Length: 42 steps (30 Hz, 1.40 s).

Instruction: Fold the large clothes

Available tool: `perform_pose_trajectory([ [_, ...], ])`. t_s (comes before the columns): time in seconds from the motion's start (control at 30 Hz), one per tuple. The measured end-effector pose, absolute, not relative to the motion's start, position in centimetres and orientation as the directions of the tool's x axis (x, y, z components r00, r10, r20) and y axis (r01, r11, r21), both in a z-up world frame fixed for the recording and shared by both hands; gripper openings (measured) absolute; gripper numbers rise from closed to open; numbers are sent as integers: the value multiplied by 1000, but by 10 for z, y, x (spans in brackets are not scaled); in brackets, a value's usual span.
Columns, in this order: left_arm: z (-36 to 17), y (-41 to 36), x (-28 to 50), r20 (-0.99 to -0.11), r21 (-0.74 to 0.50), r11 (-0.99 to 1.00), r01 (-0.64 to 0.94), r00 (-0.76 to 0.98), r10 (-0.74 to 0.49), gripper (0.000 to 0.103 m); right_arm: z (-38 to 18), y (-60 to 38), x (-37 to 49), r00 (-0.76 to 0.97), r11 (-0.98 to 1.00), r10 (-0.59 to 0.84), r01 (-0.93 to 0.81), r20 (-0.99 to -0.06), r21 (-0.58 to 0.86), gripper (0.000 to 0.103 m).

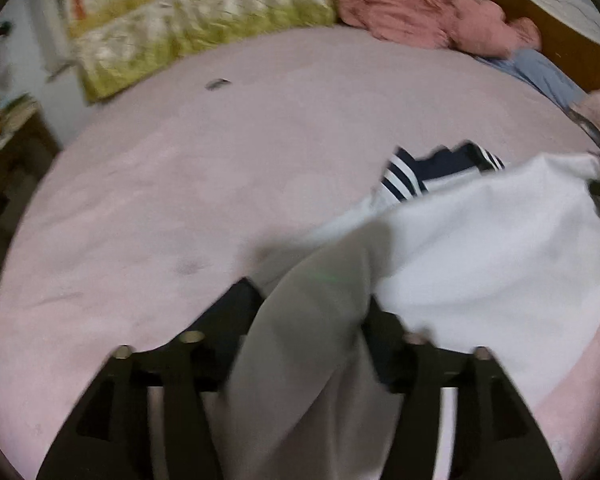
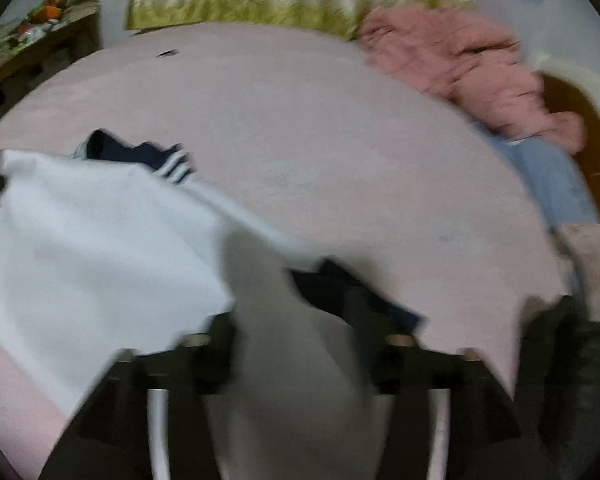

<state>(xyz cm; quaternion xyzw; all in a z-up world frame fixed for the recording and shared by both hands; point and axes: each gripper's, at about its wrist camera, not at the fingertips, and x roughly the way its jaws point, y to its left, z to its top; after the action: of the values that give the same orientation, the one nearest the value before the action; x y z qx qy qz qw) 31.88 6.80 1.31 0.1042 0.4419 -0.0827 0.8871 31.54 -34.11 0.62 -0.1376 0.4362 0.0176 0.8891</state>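
A large white cloth garment with a navy, white-striped collar (image 1: 484,232) lies partly spread on the wide pink bedsheet (image 1: 220,168), lifted at its near edge. The left gripper (image 1: 312,308) is clenched on a fold of this white fabric, which bunches grey between its black fingers (image 1: 236,304). The right gripper (image 2: 296,320) likewise grasps a fold of the same garment (image 2: 92,240), whose striped collar points toward the far side of the bedsheet (image 2: 320,140). At the bedsheet's far edge sit a yellow-green quilted pillow (image 1: 204,32) and a crumpled salmon-pink cloth (image 1: 432,12), with pale blue fabric (image 1: 540,72) just beside that pink cloth.
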Motion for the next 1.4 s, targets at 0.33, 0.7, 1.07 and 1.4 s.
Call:
perform_pose_trajectory([
  [0.33, 74, 83, 228, -580, 86, 984, 155, 811, -77, 103, 56, -395, 242, 756, 982, -169, 72, -633, -176, 74],
  [0.7, 1, 149, 240, -713, -261, 964, 40, 665, -221, 102, 14, -411, 230, 737, 997, 27, 33, -675, 76, 87],
  [1.07, -37, 153, 282, -704, -226, 972, -69, 701, -114, 10, -38, -421, 299, 677, 983, -14, 143, -736, 113, 14],
  [1.4, -20, 134, 243, -639, 12, 993, -119, 762, 99, 98, -2, -426, 252, 758, 972, -194, 236, -622, -17, 46],
])
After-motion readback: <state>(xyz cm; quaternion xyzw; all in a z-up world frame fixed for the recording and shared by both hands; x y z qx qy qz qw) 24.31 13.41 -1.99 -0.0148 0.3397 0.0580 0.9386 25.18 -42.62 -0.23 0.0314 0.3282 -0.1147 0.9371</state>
